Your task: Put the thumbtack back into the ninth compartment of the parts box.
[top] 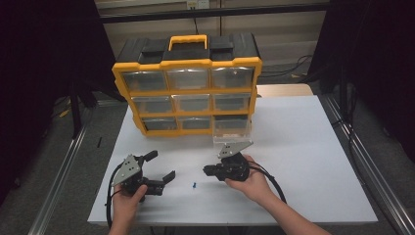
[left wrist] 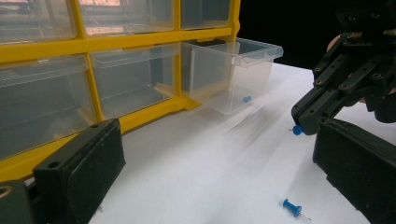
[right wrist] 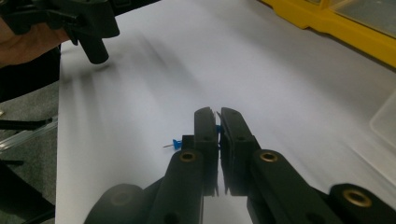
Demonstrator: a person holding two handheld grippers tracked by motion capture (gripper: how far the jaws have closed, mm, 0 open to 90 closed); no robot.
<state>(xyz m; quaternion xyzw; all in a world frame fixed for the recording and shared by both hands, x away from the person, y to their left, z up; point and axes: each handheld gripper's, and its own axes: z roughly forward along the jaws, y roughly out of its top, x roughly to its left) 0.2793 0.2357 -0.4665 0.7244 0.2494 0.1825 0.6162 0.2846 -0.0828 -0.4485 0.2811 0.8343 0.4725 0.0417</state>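
My right gripper [right wrist: 218, 113] is shut on a small blue pushpin [right wrist: 217, 129], with the pin pinched between the jaw tips just above the white table. The left gripper view shows that gripper [left wrist: 302, 122] with the held pushpin [left wrist: 297, 130] at its tip. A second blue pushpin [top: 195, 185] lies loose on the table between the two grippers. My left gripper [top: 161, 165] rests at the front left, its jaws wide open and nothing between them. A clear drawer [left wrist: 236, 74] is pulled out of the yellow organizer [top: 188, 93] and holds a third blue pushpin [left wrist: 246, 99].
The organizer stands at the back of the white table [top: 303, 147] with several clear drawers pushed in. The pulled-out drawer [top: 232, 128] juts toward my right gripper [top: 206, 170]. Metal rails run along both sides of the table.
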